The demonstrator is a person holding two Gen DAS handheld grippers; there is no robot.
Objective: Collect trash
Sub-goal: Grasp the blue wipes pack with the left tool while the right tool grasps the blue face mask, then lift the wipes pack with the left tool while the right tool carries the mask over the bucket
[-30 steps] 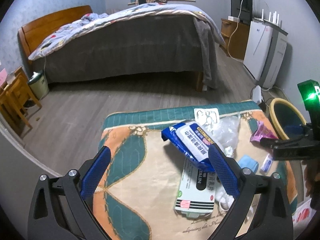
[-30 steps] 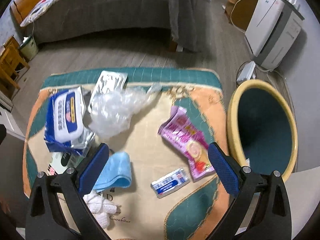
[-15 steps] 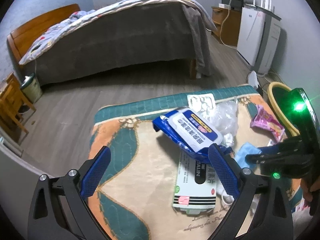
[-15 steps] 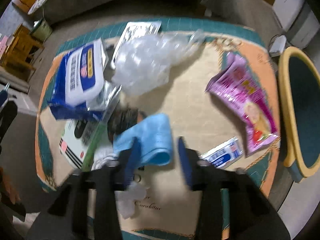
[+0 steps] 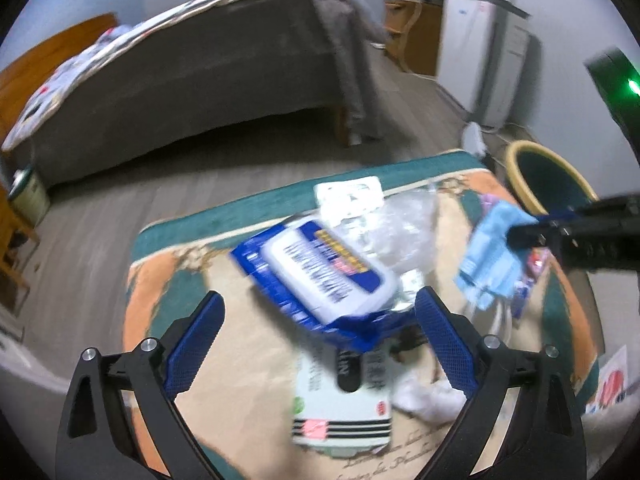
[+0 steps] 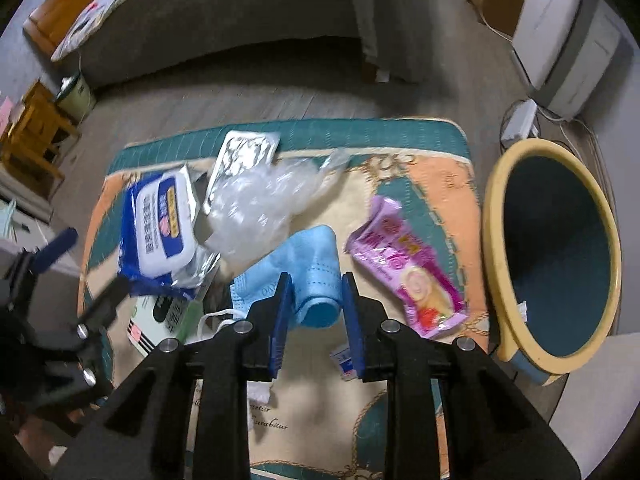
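My right gripper [image 6: 316,292] is shut on a light blue face mask [image 6: 304,264] and holds it above the patterned mat [image 6: 432,184]; the mask also shows lifted in the left wrist view [image 5: 488,256]. My left gripper [image 5: 320,324] is open and empty, hovering over a blue wet-wipes pack [image 5: 324,272]. On the mat lie a crumpled clear plastic bag [image 6: 256,208], a foil blister sheet [image 6: 244,152], a pink snack wrapper [image 6: 404,276], a white medicine box [image 5: 344,404], a white tissue wad [image 5: 428,400] and a small sachet [image 6: 344,360].
A yellow-rimmed teal bin [image 6: 552,256] stands just right of the mat. A bed [image 5: 200,72] lies beyond it, a white appliance [image 6: 560,52] at the far right, and wooden furniture [image 6: 32,128] with a small pail [image 6: 76,88] at the left.
My right gripper dropped onto the blue mask, shut on it and lifted it off the mat. My left gripper moved closer over the wipes pack, still open.
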